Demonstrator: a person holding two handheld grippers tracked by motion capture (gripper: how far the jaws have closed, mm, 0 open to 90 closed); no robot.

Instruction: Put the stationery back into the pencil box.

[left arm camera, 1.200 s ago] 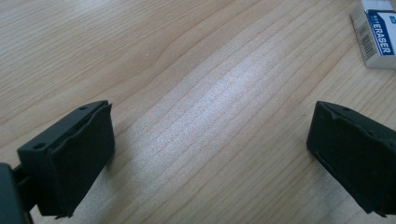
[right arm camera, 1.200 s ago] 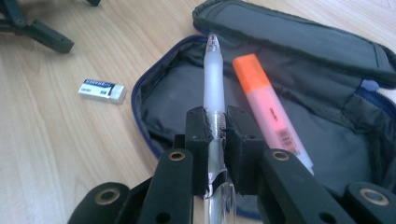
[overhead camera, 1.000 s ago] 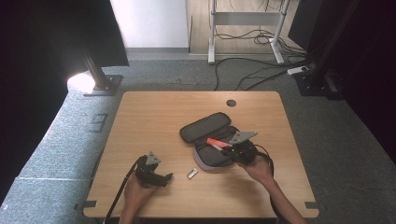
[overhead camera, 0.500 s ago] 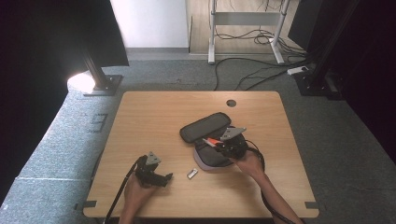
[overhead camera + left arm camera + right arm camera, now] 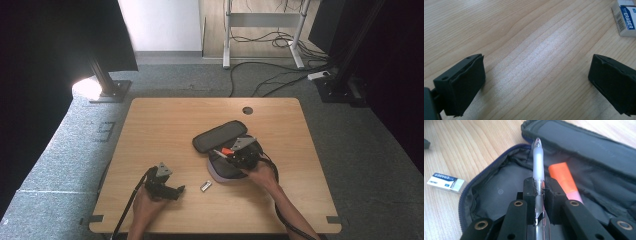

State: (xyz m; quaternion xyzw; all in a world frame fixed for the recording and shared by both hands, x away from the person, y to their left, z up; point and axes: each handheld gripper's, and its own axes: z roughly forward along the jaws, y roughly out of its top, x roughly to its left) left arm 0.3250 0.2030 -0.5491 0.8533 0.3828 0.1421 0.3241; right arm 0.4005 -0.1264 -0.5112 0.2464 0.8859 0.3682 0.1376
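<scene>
1. The pen (image 5: 538,157) is the centre of it: a frosted, translucent barrel with its tip pointing away from the right gripper camera, poised over the open pencil case (image 5: 499,192).
2. The right tool (image 5: 539,186) has its two black jaws clamped tight on that pen, one pad on each side of the barrel, with no gap showing.
3. In the high view the right tool (image 5: 234,152) sits over the case (image 5: 220,170) at the middle of the desk (image 5: 165,125), the person's right forearm coming in from the bottom edge.
4. Inside the case, just beside the pen, lies an orange highlighter (image 5: 564,178); it rests on the dark lining, orange at its far end and pinker nearer the tool.
5. The case is unzipped, its flap (image 5: 220,135) folded open away from the person, flat on the desk.
6. Near the case's zipper edge, on bare wood, lies a white and blue eraser (image 5: 446,182); in the high view it is the small pale block (image 5: 205,186) between the two tools.
7. The left tool (image 5: 172,190) rests low on the desk near its front edge, well apart from the case.
8. Its jaws stand wide open over bare wood grain, nothing between them, and the eraser (image 5: 626,21) is at the upper corner of the left gripper view.
</scene>
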